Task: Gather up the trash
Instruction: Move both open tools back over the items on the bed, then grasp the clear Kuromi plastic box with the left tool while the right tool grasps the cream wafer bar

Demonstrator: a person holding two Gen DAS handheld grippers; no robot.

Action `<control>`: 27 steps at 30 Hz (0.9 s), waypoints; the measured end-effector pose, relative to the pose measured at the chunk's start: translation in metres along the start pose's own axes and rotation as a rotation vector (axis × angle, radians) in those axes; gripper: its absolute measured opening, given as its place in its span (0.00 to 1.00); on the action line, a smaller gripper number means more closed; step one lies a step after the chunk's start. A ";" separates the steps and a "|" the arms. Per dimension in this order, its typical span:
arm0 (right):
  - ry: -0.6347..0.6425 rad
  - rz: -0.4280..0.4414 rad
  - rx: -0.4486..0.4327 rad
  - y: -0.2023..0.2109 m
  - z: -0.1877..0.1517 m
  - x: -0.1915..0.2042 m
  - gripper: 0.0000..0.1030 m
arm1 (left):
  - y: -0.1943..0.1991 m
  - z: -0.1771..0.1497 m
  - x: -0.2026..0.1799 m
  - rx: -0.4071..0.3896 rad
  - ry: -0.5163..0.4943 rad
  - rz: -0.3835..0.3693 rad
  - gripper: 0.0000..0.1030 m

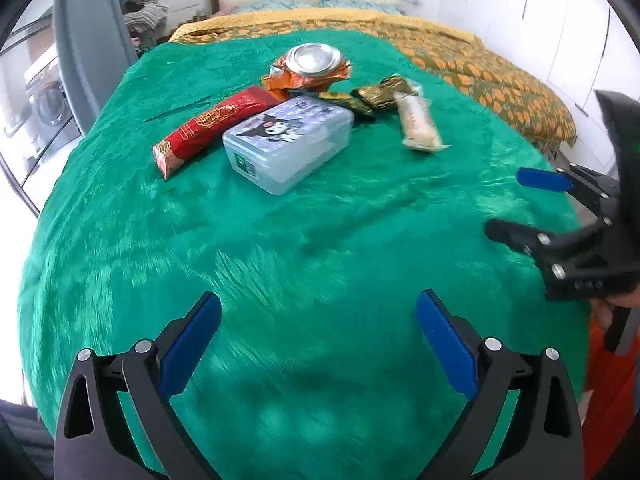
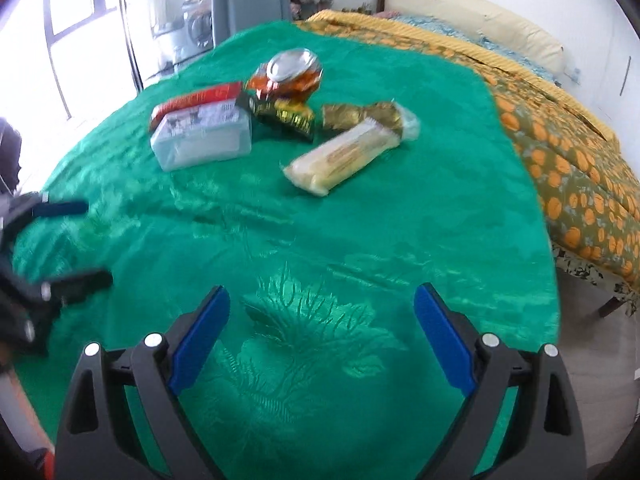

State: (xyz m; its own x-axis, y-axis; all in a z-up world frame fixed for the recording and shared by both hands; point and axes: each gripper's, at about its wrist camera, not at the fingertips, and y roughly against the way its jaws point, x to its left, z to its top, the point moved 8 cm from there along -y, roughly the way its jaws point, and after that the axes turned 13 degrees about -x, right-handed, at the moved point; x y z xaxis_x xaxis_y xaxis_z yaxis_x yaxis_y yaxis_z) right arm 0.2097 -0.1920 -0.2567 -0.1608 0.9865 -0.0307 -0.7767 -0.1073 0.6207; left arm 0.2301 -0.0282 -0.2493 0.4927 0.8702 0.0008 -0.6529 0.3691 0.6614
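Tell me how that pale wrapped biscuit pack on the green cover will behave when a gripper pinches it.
The pale biscuit pack looks long and fairly stiff along its body, so it would probably lift without drooping. Its clear film looks glossy, so the pads may slip; the loose crimped end would likely crumple. It lies flat on the soft green cover, apart from the other wrappers, so a push should slide it.

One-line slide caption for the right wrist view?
Open right tongs hover over green cloth, facing wrappers, plastic box and crushed can.
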 end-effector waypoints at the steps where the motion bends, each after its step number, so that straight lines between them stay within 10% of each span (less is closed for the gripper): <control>1: -0.004 0.003 0.005 -0.002 -0.003 0.001 0.88 | -0.007 0.003 0.006 0.012 -0.006 -0.005 0.94; 22: -0.063 0.010 0.002 -0.004 -0.006 -0.005 0.91 | -0.094 0.083 0.013 0.007 -0.276 -0.168 0.94; 27: -0.067 0.009 0.002 -0.004 -0.006 -0.006 0.91 | -0.094 0.083 0.006 -0.001 -0.261 -0.146 0.76</control>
State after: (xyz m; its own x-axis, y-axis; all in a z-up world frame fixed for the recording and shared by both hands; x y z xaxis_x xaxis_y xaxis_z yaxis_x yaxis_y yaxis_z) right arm 0.2102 -0.1982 -0.2640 -0.1266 0.9916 0.0274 -0.7744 -0.1161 0.6219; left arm 0.3417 -0.0845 -0.2492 0.7127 0.6944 0.0992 -0.5652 0.4846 0.6676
